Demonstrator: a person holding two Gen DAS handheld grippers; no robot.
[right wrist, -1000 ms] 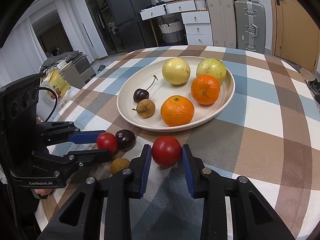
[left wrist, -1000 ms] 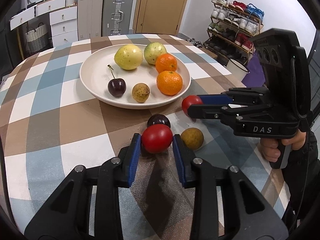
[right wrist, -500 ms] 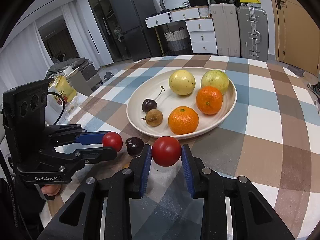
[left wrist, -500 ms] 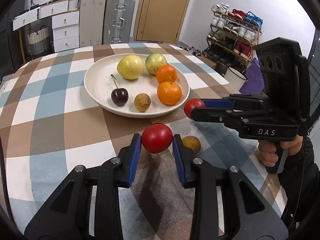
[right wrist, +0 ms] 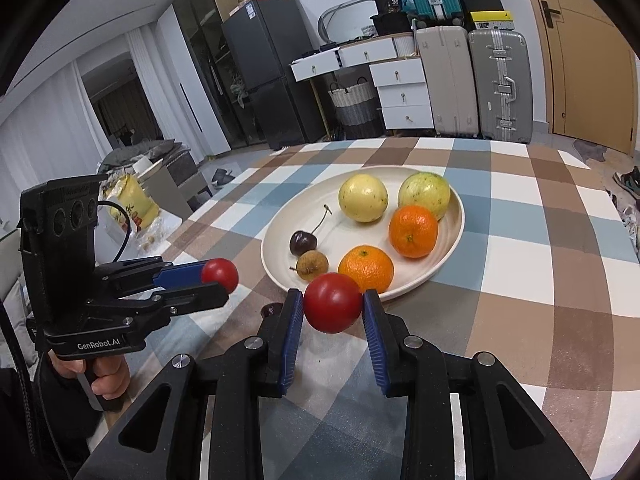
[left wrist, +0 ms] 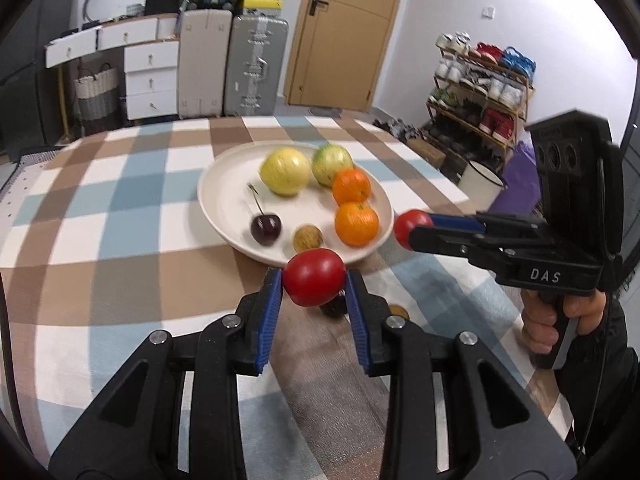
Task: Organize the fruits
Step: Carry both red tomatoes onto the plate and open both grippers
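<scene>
We see each smooth round tomato clamped between ribbed blue pads: left gripper [left wrist: 314, 282] lower centre, right gripper [right wrist: 333, 303] lower centre.

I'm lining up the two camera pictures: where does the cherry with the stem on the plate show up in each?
Left wrist view: the cherry lies at the plate's near-left part, left of centre in the picture.
Right wrist view: the cherry lies at the plate's left side, near mid-picture.
Shared landmark: the small brown fruit right beside it.
</scene>
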